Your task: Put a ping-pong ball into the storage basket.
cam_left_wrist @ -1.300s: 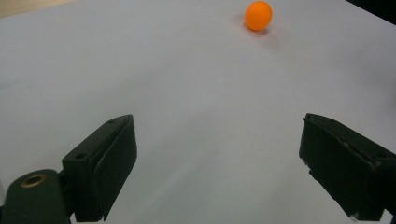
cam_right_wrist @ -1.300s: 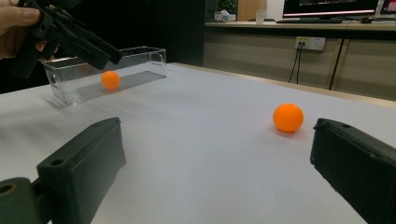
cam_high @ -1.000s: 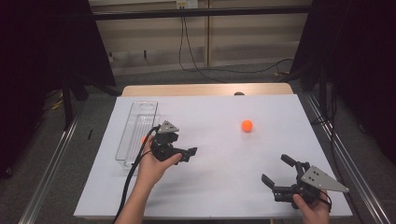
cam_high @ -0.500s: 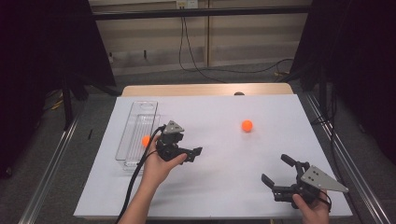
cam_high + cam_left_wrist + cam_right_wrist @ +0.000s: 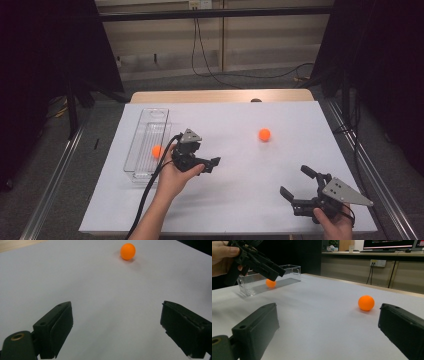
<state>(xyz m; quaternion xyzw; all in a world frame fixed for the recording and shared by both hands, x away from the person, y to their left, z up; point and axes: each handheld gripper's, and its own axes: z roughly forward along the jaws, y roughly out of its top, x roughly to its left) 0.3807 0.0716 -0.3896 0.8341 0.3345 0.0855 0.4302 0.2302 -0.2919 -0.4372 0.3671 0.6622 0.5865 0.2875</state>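
While held above the white table [image 5: 235,200], left gripper [image 5: 212,163] open, empty, near clear tray [image 5: 145,131] containing one orange ball [image 5: 156,151]. Second orange ball [image 5: 264,134] loose mid-table. Right gripper [image 5: 296,182] open, empty, at near right.

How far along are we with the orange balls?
Done: one ball lies in the clear tray. In hand: nothing; the left gripper is open, facing the second ball. Left: that ball remains on the table. The right gripper is open.
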